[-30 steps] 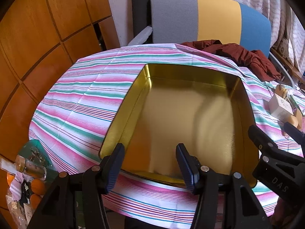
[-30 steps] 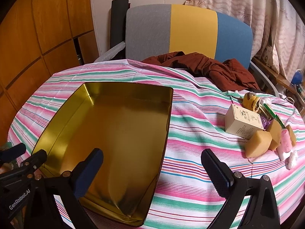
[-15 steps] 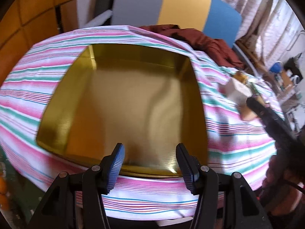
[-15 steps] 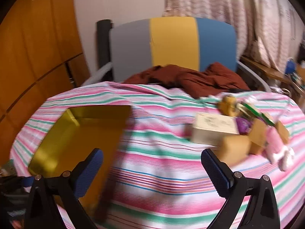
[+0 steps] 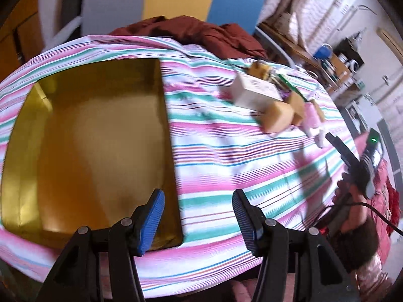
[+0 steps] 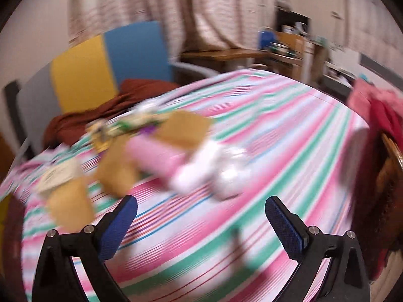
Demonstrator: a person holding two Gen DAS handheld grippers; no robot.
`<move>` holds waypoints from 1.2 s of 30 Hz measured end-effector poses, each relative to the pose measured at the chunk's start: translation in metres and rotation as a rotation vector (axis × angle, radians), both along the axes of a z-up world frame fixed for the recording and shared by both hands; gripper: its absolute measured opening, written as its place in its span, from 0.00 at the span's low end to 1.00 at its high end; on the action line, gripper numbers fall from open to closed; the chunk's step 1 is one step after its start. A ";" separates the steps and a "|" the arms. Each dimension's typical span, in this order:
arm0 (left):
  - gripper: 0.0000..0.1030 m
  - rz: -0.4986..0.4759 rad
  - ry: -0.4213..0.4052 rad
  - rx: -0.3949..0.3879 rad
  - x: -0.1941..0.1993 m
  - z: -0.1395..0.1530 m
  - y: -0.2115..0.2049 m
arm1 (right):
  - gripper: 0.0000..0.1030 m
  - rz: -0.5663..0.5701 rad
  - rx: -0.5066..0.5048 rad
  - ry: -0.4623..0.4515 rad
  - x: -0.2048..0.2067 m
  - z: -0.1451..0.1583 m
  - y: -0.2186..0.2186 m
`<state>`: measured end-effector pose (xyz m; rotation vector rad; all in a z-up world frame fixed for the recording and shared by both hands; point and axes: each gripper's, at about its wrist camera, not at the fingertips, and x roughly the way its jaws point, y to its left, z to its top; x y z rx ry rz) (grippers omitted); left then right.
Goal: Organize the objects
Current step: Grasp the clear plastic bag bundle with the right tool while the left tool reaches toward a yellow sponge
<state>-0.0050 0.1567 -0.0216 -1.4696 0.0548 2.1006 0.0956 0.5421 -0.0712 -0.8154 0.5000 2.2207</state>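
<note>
Blurring is smearing the right wrist view: two tan blocks, one pink roll and white lumps are lying clustered on the striped table. Only the left view is showing the one empty gold rectangular tin. Left gripper and right gripper fingers are released, grasping nothing.

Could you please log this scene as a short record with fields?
surface: striped cloth
tin: gold, open, nothing inside
loose items: white box, tan blocks, pink roll, clustered apart from the tin
left gripper: open, holding nothing, over the tin's near corner
right gripper: open, holding nothing, facing the cluster
image quality: right view blurred
</note>
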 end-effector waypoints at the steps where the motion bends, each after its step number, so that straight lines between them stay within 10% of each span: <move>1: 0.55 -0.012 -0.011 0.011 -0.002 -0.001 0.007 | 0.94 -0.014 -0.017 0.005 0.000 -0.002 0.013; 15: 0.56 -0.226 0.068 0.026 -0.009 -0.007 0.103 | 0.39 0.019 -0.087 0.052 -0.011 -0.032 0.056; 19: 0.61 -0.281 0.053 0.060 -0.018 -0.016 0.132 | 0.38 0.019 -0.053 0.049 -0.008 -0.034 0.046; 22: 0.84 -0.319 0.066 0.123 -0.026 -0.017 0.155 | 0.38 0.014 -0.063 0.058 -0.001 -0.037 0.043; 36: 0.85 -0.467 0.218 0.021 -0.047 -0.050 0.227 | 0.39 0.011 -0.053 0.064 -0.003 -0.041 0.044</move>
